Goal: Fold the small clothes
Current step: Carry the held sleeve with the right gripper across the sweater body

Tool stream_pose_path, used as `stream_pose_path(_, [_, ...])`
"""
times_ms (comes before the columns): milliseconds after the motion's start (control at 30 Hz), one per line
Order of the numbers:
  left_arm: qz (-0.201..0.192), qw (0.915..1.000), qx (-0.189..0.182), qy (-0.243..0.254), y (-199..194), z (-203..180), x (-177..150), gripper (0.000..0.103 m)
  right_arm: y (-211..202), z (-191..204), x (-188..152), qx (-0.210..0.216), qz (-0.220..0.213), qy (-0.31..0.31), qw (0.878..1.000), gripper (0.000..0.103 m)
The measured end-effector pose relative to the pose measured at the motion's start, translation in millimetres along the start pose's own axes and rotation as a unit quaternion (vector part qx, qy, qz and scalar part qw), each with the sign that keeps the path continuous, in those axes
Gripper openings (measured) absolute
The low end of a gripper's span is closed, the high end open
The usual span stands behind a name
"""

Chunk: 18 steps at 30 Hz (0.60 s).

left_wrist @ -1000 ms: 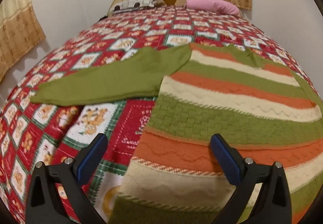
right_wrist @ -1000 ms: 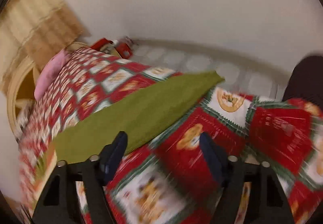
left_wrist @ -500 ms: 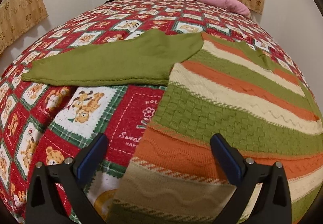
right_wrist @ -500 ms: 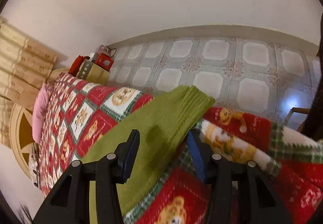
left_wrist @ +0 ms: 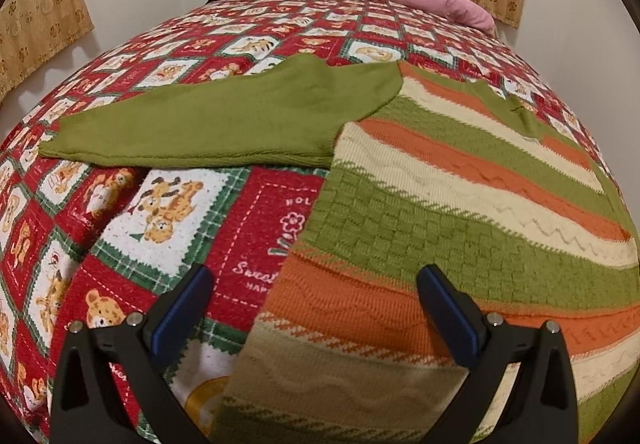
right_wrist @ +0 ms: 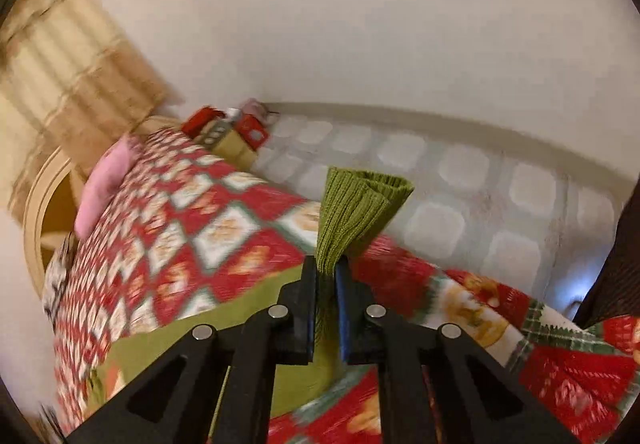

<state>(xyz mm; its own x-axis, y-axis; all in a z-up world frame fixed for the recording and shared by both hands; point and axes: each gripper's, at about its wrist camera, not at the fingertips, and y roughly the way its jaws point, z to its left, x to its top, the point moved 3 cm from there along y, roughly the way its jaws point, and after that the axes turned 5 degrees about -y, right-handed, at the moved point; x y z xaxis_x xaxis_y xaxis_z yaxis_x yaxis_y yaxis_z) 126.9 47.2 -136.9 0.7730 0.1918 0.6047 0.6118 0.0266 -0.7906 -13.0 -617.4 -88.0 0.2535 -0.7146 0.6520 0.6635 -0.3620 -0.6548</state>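
Warm, yellowish indoor light fills both views, even and fairly dim, with no glare. The left wrist view is sharp: the knit of the striped sweater (left_wrist: 460, 204) and the print of the bedspread (left_wrist: 168, 204) read clearly, and soft shadows sit under the green sleeve (left_wrist: 224, 124). Fisheye bulge rounds the bed into a dome, and dark vignette closes every corner. The right wrist view is smeared by motion: curtain (right_wrist: 68, 56), floor tiles (right_wrist: 460, 196) and quilt squares streak, while the ribbed cuff (right_wrist: 356, 212) stays crisp
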Motion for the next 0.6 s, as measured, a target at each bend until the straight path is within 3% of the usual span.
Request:
stream_pose_path(133, [0.0, 1.0, -0.003, -0.002, 0, 1, 0, 0.103, -30, 65, -5, 0.035, -0.008, -0.061, 0.998, 0.008])
stream_pose_path(267, [0.0, 1.0, -0.007, -0.004, 0, 2, 0, 0.103, -55, 144, -32, 0.07, -0.003, -0.134, 0.989, 0.008])
stream_pose_path(433, [-0.001, 0.9999, -0.014, -0.008, -1, 4, 0, 0.103, -68, 249, -94, 0.122, 0.029, -0.221, 0.967, 0.008])
stream_pose_path(600, [-0.002, 0.9997, -0.019, -0.011, -1, 6, 1, 0.103, -65, 328, -160, 0.158, 0.047, -0.281, 0.945, 0.008])
